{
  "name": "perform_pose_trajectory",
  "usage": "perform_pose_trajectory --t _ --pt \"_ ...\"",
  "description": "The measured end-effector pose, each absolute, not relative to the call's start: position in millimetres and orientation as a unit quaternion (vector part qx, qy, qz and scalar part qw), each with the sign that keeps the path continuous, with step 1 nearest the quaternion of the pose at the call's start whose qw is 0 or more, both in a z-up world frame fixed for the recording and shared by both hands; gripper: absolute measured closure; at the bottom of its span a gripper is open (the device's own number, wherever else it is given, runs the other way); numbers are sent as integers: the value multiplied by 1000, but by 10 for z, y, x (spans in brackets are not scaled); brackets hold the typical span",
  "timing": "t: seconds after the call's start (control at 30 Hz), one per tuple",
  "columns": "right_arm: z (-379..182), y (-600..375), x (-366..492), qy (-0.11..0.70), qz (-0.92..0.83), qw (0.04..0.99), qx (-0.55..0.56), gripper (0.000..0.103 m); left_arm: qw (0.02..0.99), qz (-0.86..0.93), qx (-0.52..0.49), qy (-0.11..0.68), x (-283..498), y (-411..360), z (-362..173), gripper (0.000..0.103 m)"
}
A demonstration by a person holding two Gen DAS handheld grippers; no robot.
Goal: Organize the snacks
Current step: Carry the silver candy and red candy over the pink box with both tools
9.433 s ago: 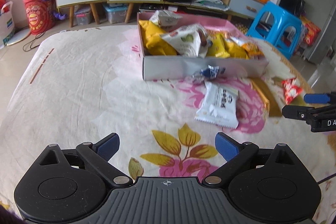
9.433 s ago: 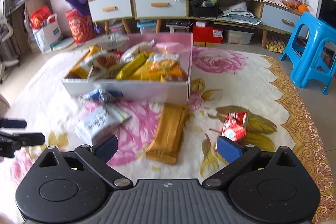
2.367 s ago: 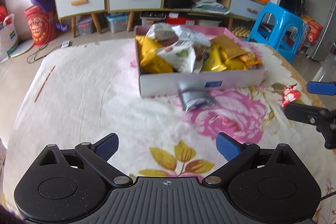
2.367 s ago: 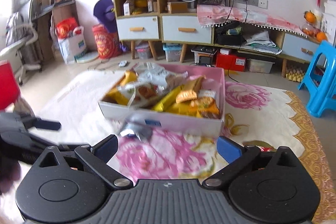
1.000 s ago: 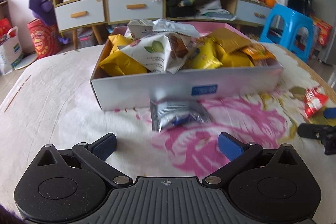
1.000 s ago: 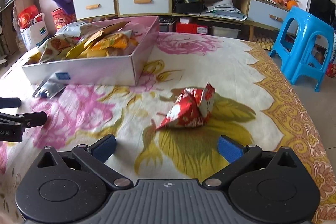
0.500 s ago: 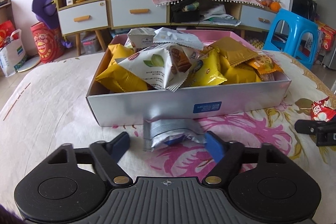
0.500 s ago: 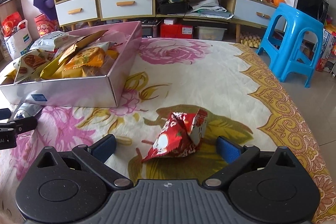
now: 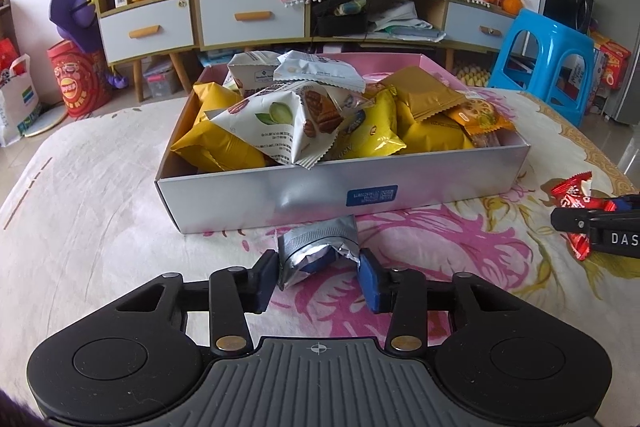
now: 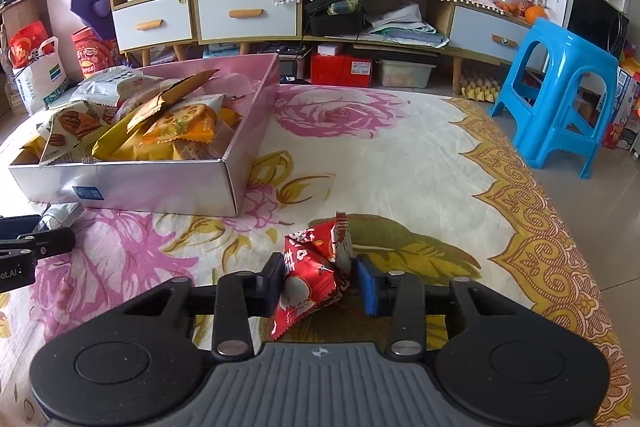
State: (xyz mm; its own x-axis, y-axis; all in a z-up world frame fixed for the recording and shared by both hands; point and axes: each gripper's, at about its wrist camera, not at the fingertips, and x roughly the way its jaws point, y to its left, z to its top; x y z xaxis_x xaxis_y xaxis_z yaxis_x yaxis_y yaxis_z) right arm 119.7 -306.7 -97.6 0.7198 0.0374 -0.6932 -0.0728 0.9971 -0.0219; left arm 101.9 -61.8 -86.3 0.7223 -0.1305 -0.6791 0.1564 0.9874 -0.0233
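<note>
A silver box with a pink inside [image 9: 440,183] [image 10: 160,183] holds several snack packets on the flowered cloth. My left gripper [image 9: 318,277] is shut on a silver and blue snack packet [image 9: 316,251] just in front of the box's near wall. My right gripper [image 10: 318,281] is shut on a red snack packet [image 10: 312,279] that rests on the cloth to the right of the box. The red packet [image 9: 572,199] and the right gripper's fingers [image 9: 588,219] also show at the right edge of the left wrist view.
The flowered cloth [image 10: 400,155] covers a low surface with a gold border on the right. A blue plastic stool [image 10: 560,87] stands beyond the right edge. Cabinets with drawers [image 9: 248,15] line the far wall.
Both grippers have moved forward and closed. The left one has taken the silver packet between its fingers and the right one has taken the red packet.
</note>
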Motion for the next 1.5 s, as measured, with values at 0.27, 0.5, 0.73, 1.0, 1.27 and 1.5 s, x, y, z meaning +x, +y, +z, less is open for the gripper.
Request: perform_pose_trajectory --t 0.27,0.5,0.73,1.0,1.27,1.5 --pt "-930 -2963 1147 376 49 925 -30 75 922 -92 15 376 955 -621 -834 66" --pt "-892 -2873 1130 378 60 923 -31 75 919 -99 11 382 924 -592 -803 66" --pt "-843 -2785 1107 382 76 921 -31 75 917 -105 3 385 893 -519 -745 66" --pt "-761 -2644 1072 390 96 916 -26 75 913 -109 -10 393 826 -395 -663 66" --pt "-676 -2479 1023 401 112 909 -28 75 910 -109 -30 398 769 -244 -548 66" --pt "-537 -2349 988 403 124 906 -23 75 910 -108 -46 398 721 -130 -390 66"
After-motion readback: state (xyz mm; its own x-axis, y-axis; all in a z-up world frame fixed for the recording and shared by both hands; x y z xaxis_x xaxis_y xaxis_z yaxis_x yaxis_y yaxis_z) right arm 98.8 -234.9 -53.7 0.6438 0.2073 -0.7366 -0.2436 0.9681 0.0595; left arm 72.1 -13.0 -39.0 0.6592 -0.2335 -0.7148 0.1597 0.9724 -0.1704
